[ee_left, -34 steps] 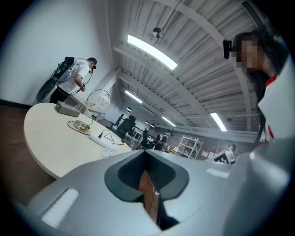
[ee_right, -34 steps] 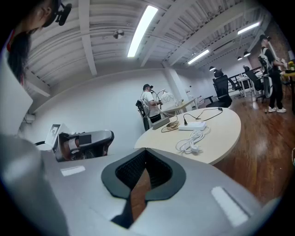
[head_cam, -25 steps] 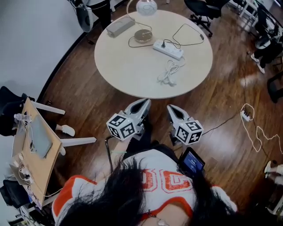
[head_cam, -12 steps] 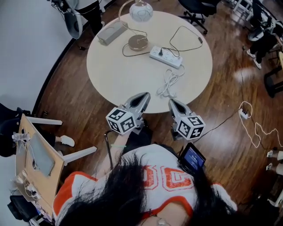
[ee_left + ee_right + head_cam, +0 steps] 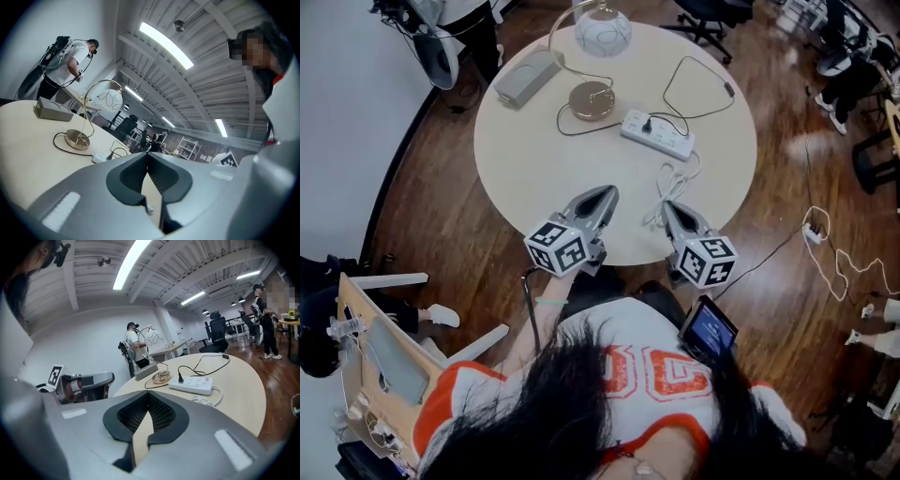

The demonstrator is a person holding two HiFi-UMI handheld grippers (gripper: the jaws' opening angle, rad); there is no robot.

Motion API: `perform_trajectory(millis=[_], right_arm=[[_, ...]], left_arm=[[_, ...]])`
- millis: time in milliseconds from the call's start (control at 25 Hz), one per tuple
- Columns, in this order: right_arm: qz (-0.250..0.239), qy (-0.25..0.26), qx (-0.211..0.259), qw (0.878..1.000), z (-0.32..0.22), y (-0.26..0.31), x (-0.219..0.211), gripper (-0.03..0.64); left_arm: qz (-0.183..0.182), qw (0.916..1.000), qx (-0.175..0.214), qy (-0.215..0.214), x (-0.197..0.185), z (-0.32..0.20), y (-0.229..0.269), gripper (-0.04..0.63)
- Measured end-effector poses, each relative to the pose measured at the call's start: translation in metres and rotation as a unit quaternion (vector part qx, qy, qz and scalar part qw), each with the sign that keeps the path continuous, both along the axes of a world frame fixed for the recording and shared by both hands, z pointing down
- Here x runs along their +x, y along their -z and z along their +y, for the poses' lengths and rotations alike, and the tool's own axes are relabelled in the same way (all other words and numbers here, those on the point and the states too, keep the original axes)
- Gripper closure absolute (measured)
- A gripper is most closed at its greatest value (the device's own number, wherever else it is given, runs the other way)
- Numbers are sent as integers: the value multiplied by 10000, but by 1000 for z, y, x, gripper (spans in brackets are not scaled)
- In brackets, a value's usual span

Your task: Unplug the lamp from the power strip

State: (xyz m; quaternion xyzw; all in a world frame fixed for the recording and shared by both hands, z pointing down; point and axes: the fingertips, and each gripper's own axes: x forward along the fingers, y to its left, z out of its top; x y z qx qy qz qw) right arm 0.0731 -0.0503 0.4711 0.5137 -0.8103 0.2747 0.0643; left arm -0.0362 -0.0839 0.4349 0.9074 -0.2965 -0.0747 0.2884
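Down at the near edge of the round table (image 5: 534, 169), the left gripper (image 5: 605, 194) and the right gripper (image 5: 667, 208) point forward side by side, their marker cubes toward the person. Each gripper's own view shows its jaws pressed together with nothing between them. The hands that hold them are hidden under the gripper bodies.

Across the table stands the lamp (image 5: 591, 99), its brass base on the far side and a thin curved stem rising to a round glass shade that the head view cuts off at its top edge. Just to the right of the base lies the white power strip (image 5: 657, 134), well apart from both grippers. One black plug (image 5: 649, 123) sits in it. A black cord (image 5: 727, 89) loops away to the right with a small dark lump on it, and another thin dark line curls round the lamp base toward the strip. Whether these are one cord cannot be traced.

Between the strip and the right gripper lies a loose bundle of white cord (image 5: 667, 192). A grey box (image 5: 528, 76) rests left of the lamp. The person's dark hair fills the bottom of the head view and covers most of the white and orange shirt; a small lit screen (image 5: 708, 330) shows beside it.
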Motion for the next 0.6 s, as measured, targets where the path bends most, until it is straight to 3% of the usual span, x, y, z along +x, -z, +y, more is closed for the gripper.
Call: perform_trajectory(millis=[600], right_arm=[[65,71,-343,9994,-55,-14,18,615]], left_arm=[[-199,9989,-322,285,-6,-58,-29,595]])
